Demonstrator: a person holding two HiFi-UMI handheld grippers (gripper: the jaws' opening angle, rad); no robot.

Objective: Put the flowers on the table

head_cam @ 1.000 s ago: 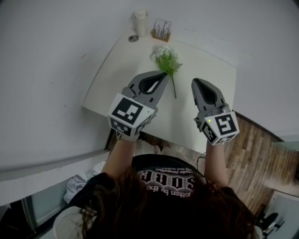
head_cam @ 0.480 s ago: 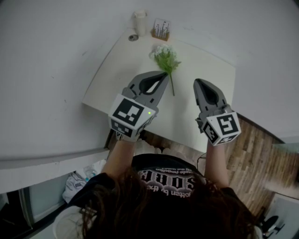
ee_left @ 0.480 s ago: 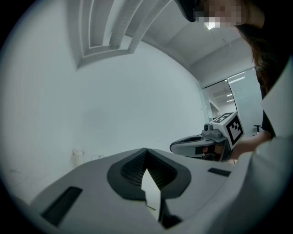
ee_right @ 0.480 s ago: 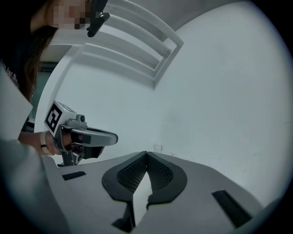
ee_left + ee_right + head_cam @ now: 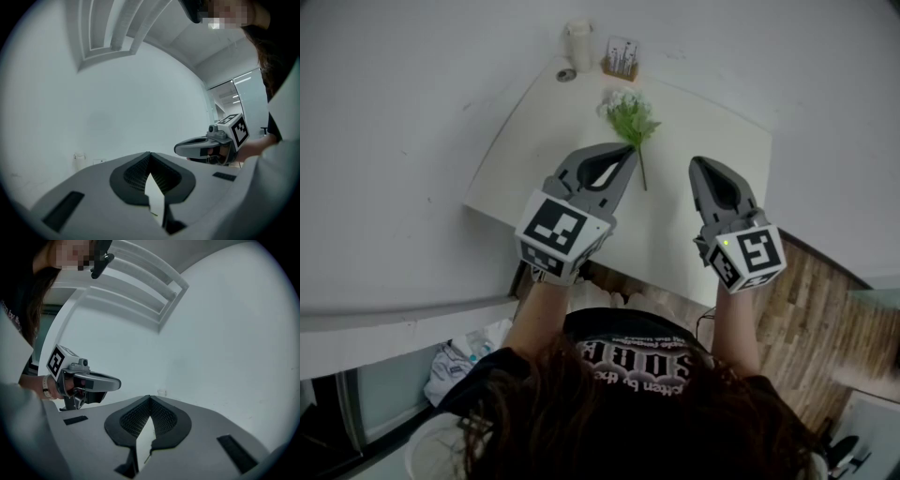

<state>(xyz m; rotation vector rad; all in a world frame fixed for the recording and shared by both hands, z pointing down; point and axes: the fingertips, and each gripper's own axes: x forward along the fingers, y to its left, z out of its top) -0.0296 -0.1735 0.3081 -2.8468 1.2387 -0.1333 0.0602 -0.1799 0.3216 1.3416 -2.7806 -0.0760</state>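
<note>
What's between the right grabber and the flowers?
Nothing: only bare white table lies between the right gripper and the flowers, as the head view shows.

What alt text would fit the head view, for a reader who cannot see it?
A small bunch of white flowers with green leaves lies on a white table, seen from above. The person holds the left claw and right claw over the table, both shut and empty, the stem close beside the left one.

Right gripper: grey two-jaw right gripper (image 5: 149, 398), jaws pressed together.
Left gripper: grey left gripper (image 5: 117, 383) with marker cube, left of right gripper.
Wall: plain white wall (image 5: 211, 343) beyond right gripper.
</note>
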